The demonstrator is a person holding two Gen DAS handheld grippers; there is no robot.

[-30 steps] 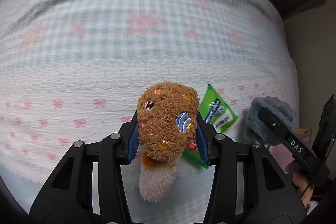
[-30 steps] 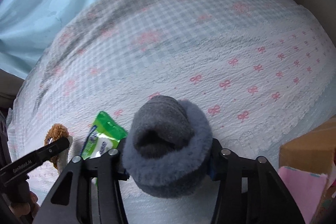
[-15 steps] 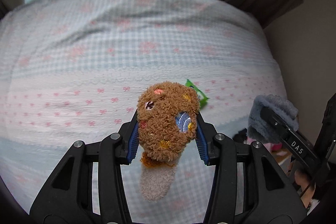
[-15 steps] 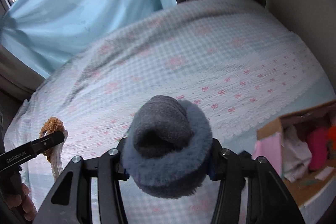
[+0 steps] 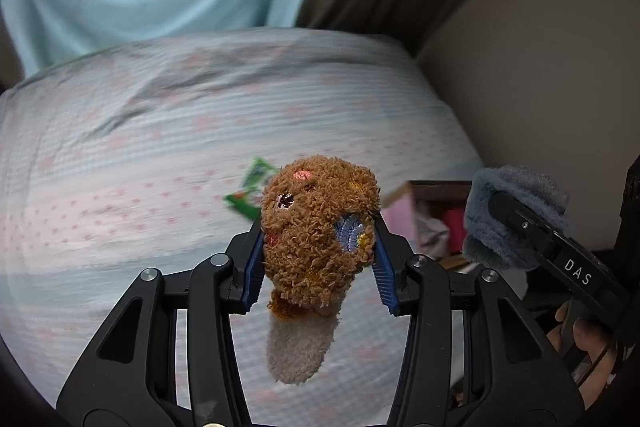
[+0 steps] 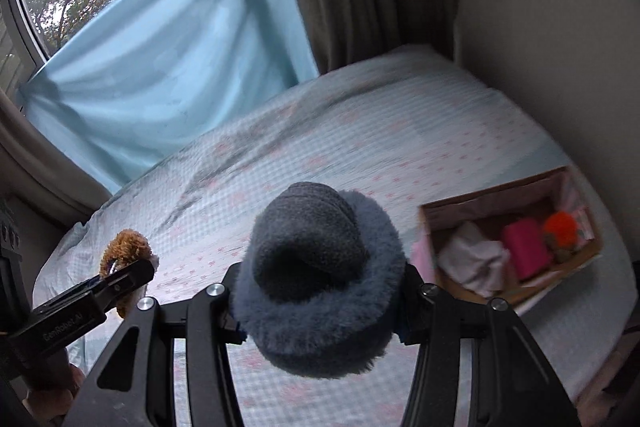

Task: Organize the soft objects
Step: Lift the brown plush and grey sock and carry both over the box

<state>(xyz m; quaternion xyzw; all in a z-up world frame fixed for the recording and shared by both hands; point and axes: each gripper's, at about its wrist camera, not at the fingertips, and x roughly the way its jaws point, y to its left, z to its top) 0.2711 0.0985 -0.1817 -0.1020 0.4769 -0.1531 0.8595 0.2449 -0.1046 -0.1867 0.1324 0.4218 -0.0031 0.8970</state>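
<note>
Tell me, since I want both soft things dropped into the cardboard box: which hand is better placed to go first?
Right, probably. The right gripper, shut on the grey slipper, has the cardboard box close beside it. The left gripper, holding the brown plush toy, sits farther over, with the right one between it and the box.

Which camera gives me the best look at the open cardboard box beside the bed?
The right wrist view: the open cardboard box shows whole there, with a white cloth, a pink block and an orange fuzzy item inside. The left wrist view catches only a sliver of it between the two held plush items.
</note>
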